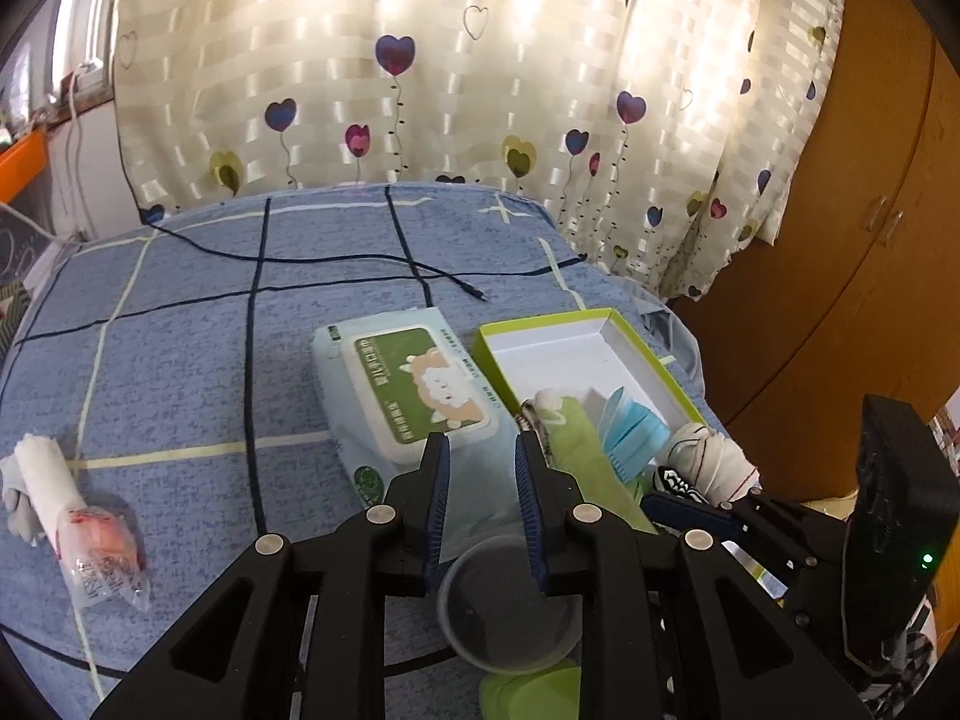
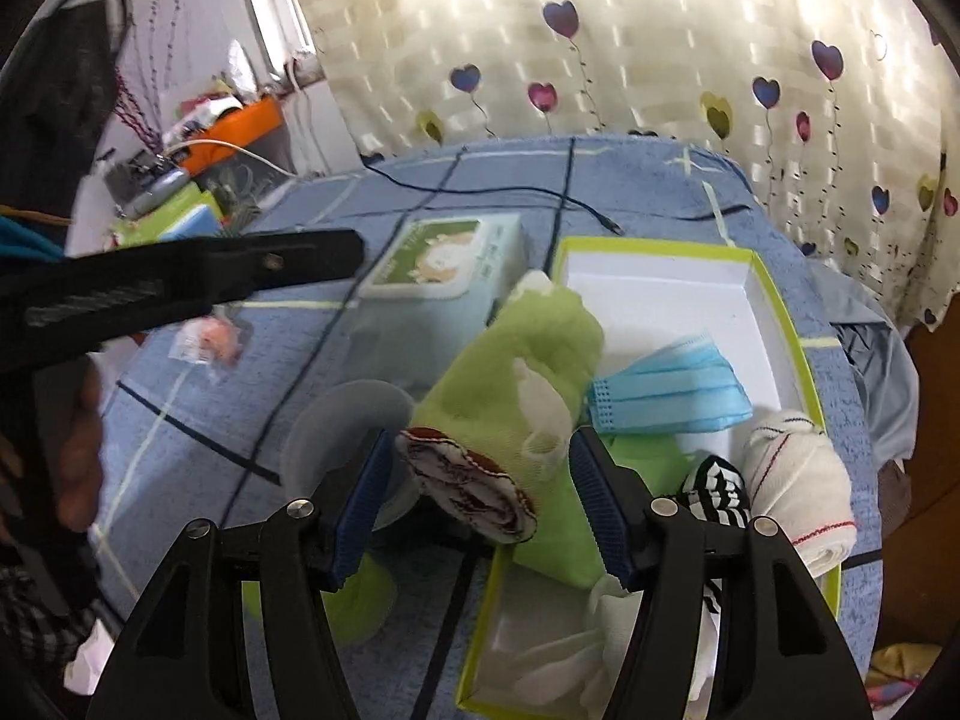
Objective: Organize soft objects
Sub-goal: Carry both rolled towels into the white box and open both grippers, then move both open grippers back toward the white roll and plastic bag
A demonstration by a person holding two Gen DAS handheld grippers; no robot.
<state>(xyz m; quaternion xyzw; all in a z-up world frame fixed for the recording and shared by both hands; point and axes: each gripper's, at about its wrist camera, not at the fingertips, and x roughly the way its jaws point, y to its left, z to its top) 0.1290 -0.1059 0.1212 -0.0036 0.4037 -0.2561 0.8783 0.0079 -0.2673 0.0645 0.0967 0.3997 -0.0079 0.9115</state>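
Daylight comes at you from behind the curtain (image 1: pixel 456 72), which glows and burns out to white in patches along its top in both views. The bed (image 1: pixel 180 330) is evenly lit, soft shadows only. Your left tool (image 1: pixel 480 450) reads sharp, dark against the bedding, little detail in its black arms. Right wrist view is softer: the green sock (image 2: pixel 510 372) and the blue mask (image 2: pixel 666 390) smear slightly (motion blur, most likely). Heavy fisheye bend in both; the wardrobe (image 1: pixel 870 192) bows at the right edge, and black vignette fills the corners.
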